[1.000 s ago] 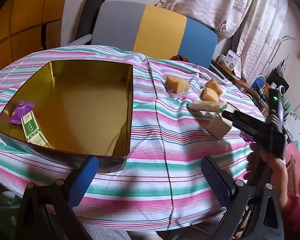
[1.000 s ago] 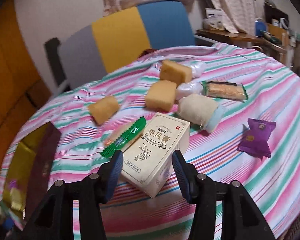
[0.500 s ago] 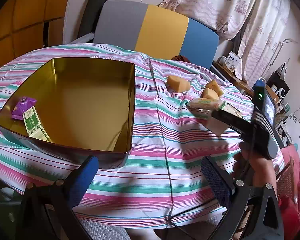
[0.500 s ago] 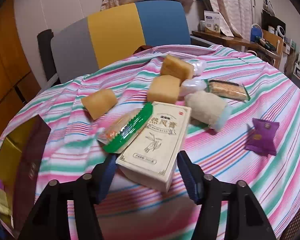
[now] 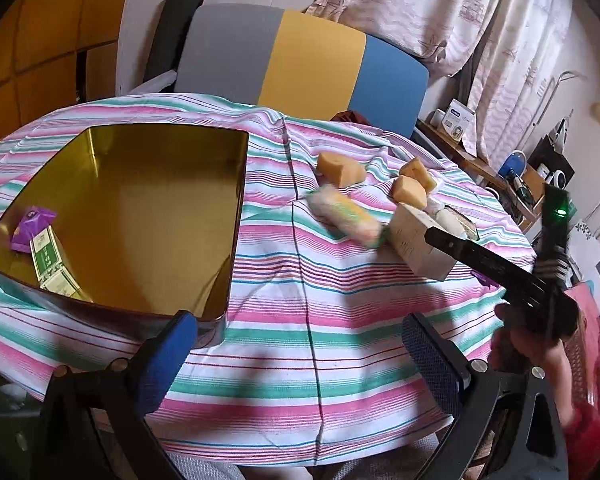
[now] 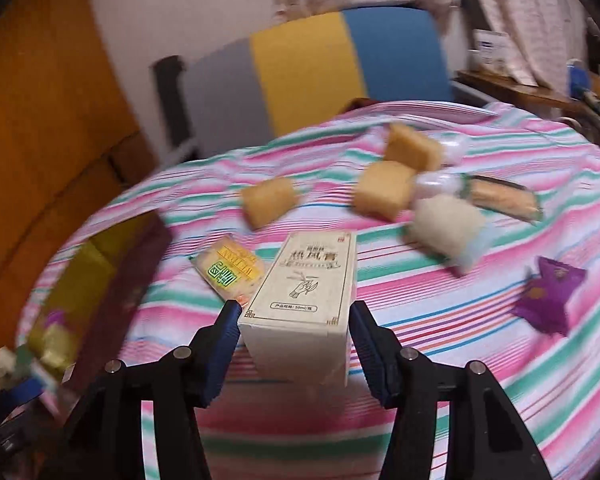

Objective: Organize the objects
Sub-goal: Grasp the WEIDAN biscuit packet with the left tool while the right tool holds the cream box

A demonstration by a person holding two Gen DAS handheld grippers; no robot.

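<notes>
box (image 6: 304,300): cream carton, pinched between right gripper (image 6: 296,344) pads, jaws just closing on it, above striped cloth (image 6: 480,320) | snack bar (image 6: 230,272): on cloth, just left of box | tin (image 5: 140,216): gold, well left; purple packet (image 5: 32,226) inside | left gripper (image 5: 300,364): spread, empty

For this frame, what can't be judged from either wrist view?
- Cream box, right wrist view: its underside is hidden, so whether it is lifted off the tablecloth is unclear.
- Gold tin, right wrist view: motion blur smears its contents.
- Green-and-yellow snack packet, left wrist view: blurred, print unreadable.
- Right hand-held gripper: whether its pads truly press the box cannot be confirmed.
</notes>
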